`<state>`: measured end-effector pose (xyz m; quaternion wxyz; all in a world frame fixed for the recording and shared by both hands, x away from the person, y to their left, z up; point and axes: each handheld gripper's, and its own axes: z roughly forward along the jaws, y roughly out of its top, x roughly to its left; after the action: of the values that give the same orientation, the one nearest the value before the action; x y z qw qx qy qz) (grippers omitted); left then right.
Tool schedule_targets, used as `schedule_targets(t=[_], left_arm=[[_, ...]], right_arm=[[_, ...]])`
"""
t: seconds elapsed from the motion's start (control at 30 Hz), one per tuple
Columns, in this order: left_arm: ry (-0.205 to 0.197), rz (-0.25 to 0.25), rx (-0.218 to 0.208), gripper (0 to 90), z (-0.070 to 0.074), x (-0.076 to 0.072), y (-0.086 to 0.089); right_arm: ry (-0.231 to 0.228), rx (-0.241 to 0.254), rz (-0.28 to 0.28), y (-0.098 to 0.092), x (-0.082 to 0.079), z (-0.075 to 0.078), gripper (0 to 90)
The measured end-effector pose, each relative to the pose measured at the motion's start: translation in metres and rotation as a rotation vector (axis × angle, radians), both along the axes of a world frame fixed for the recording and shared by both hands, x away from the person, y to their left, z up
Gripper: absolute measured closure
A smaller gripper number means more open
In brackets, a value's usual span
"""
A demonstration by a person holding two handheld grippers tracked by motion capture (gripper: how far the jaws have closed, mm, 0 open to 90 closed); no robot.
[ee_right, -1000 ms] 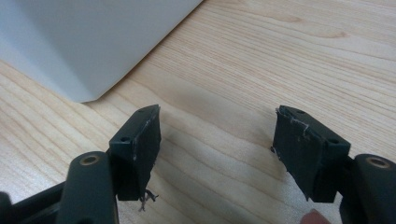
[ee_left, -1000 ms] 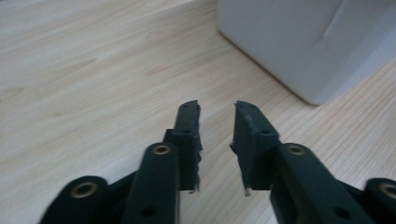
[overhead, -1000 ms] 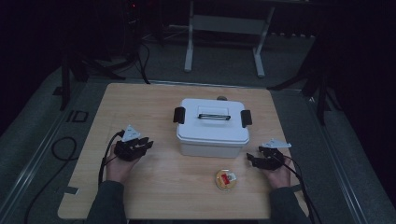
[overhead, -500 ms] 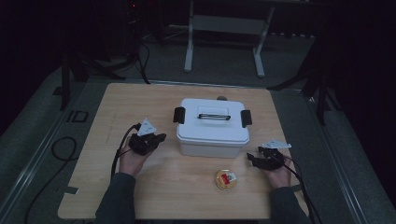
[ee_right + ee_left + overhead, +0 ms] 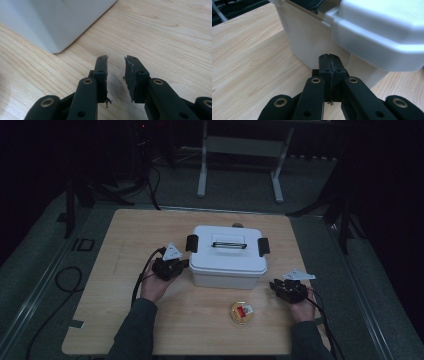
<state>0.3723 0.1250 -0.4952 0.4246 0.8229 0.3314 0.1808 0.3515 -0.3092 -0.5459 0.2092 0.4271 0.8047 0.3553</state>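
Observation:
A white lidded box (image 5: 227,265) with a black latch at each end and a handle on top stands mid-table. My left gripper (image 5: 181,265) is just off the box's left side, jaws pressed together with nothing in them. In the left gripper view its shut tips (image 5: 329,62) point at the box wall (image 5: 312,35) below the lid rim. My right gripper (image 5: 275,286) rests by the box's front right corner. Its jaws (image 5: 116,63) have just been closing and stand a little apart over bare wood, nothing between them. The box corner (image 5: 47,22) lies ahead to their left.
A small round yellow item with a red patch (image 5: 242,312) lies on the wooden table (image 5: 125,235) in front of the box, between my hands. Cables trail from both grippers. Dark floor and metal stand legs (image 5: 202,165) lie beyond the far edge.
My left hand has moved right across the table, from well left of the box to its left side. The right hand has stayed put.

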Motion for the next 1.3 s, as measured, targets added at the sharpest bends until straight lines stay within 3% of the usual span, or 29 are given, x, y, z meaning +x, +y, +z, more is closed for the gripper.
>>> schedule_targets(t=[0.2,0.33,0.57,0.63,0.67,0.73,0.87,1.0,1.07,1.13,1.17,1.3], left_arm=[[0.001,-0.017,-0.002,90.0,0.000,-0.003,-0.002],[-0.001,-0.036,-0.011,90.0,0.000,-0.009,-0.005],[-0.007,-0.061,-0.009,90.0,-0.002,-0.022,-0.012],[-0.011,-0.071,-0.010,90.0,-0.003,-0.027,-0.015],[-0.011,-0.071,-0.010,90.0,-0.003,-0.027,-0.015],[-0.010,-0.085,-0.003,90.0,-0.005,-0.031,-0.017],[-0.004,-0.099,0.009,90.0,-0.010,-0.038,-0.017],[-0.002,-0.071,0.028,89.7,-0.014,-0.045,-0.008],[0.000,-0.031,0.036,86.4,-0.017,-0.047,0.002],[0.000,-0.031,0.036,86.2,-0.017,-0.047,0.002],[0.004,-0.009,0.026,86.2,-0.019,-0.052,0.012],[-0.005,0.014,0.062,86.1,-0.022,-0.061,0.023]], right_arm=[[-0.012,-0.017,-0.010,-0.004,-0.001,0.005,69.6],[-0.021,0.007,-0.020,-0.009,-0.002,0.010,68.1],[-0.039,0.003,-0.019,-0.009,-0.002,0.016,68.6],[-0.033,0.024,0.012,-0.008,-0.001,0.021,76.2],[-0.033,0.024,0.012,-0.008,-0.001,0.021,76.2],[-0.040,0.005,0.033,-0.003,0.001,0.024,84.4],[-0.058,-0.001,0.031,0.001,0.007,0.030,89.9],[-0.073,0.008,0.029,0.004,0.012,0.036,90.0],[-0.082,0.030,0.033,0.008,0.018,0.043,90.0],[-0.085,0.037,0.032,0.008,0.019,0.044,90.0],[-0.085,0.037,0.032,0.008,0.019,0.044,90.0],[-0.098,0.102,0.052,0.014,0.027,0.054,90.0]])
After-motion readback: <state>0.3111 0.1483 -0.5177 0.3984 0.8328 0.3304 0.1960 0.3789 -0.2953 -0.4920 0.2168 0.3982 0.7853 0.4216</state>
